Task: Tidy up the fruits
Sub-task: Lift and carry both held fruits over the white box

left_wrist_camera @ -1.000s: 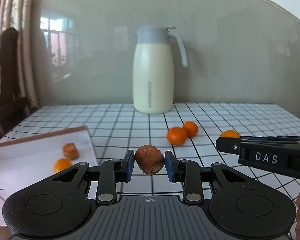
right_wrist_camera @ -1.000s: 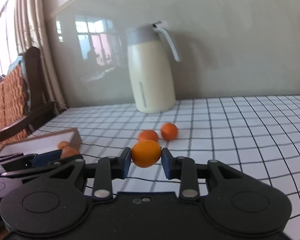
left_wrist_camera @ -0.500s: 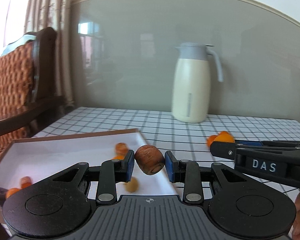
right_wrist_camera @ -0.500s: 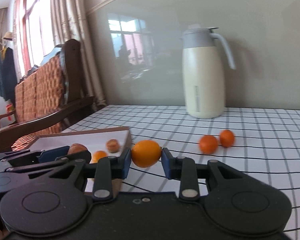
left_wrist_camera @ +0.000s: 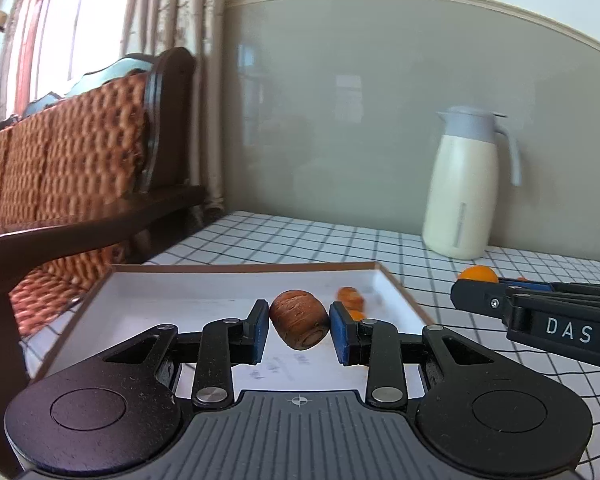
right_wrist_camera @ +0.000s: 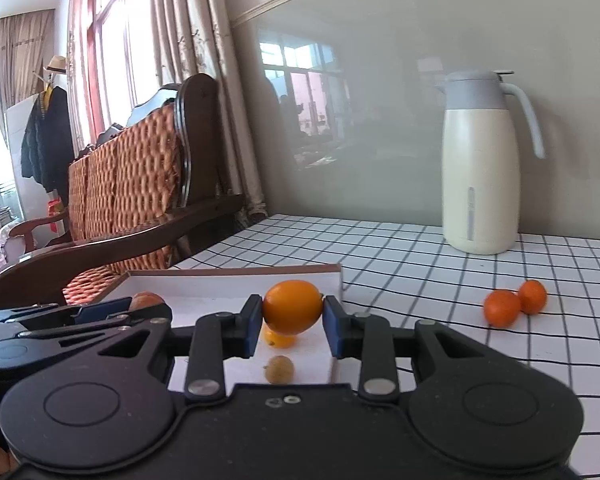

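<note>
Left tool (left_wrist_camera: 299, 325) pinching brown fruit (left_wrist_camera: 299, 324); right tool (right_wrist_camera: 292, 316) pinching orange (right_wrist_camera: 293, 306) (both over tray (left_wrist_camera: 172, 300)).

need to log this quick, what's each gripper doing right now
Left gripper: shut on the brown fruit, above the tray.
Right gripper: shut on the orange.

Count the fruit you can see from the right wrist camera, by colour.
Orange fruit: 4 (1 in the right gripper, 1 in the tray, 2 on the tablecloth)
Brown fruit: 2 (1 in the left gripper, 1 in the tray)
Total: 6
</note>
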{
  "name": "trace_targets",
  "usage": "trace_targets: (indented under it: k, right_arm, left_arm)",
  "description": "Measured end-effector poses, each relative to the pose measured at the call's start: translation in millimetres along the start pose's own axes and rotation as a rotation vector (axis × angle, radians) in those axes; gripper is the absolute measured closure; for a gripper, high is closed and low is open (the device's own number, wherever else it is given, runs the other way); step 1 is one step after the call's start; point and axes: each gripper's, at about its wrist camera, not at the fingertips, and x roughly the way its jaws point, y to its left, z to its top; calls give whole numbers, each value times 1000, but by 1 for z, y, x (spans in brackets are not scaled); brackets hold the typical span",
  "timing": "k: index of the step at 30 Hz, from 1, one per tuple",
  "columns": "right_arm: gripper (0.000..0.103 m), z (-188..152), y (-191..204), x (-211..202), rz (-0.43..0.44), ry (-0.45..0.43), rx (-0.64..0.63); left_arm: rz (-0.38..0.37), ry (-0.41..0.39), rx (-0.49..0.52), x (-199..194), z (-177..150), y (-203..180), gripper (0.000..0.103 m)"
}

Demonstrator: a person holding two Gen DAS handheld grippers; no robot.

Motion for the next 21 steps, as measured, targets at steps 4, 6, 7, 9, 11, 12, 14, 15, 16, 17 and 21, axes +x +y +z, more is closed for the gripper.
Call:
trace_targets:
  k: [4, 6, 7, 9, 11, 12, 14, 15, 16, 17, 21]
  right_arm:
    - [79, 1, 9, 7, 11, -4, -6]
    - [79, 2, 12, 11, 14, -9, -6]
    - [79, 2, 13, 12, 15, -11, -6]
    - [79, 3, 17, 15, 16, -13, -5]
    - [79, 3, 19, 19, 16, -16, -4]
    - [79, 3, 21, 21, 16, -16, -5]
    - [79, 3, 23, 25, 16, -18, -2]
    - [79, 3, 24, 27, 17, -18, 0]
    - [79, 3, 24, 27, 15, -19, -2]
    - [79, 4, 26, 29, 13, -21, -4]
    - [79, 4, 32, 36, 11, -26, -2]
  left_arm:
    - [41, -2, -26, -1, 0, 14, 70]
    - [54, -2, -35, -1, 0, 20, 70]
    - [62, -3, -40, -1, -1, 24, 70]
    - [77, -4, -50, 0, -1, 31, 70]
    - [96, -4, -60, 2, -1, 37, 70]
    - [103, -2, -67, 4, -1, 41, 70]
    - [125, -3, -79, 6, -1, 48, 70]
    - [135, -4, -84, 7, -1, 51, 70]
    - [145, -5, -88, 8, -1, 55, 70]
    - [154, -7, -94, 9, -1, 58, 70]
    - [177, -13, -109, 11, 1, 70, 70]
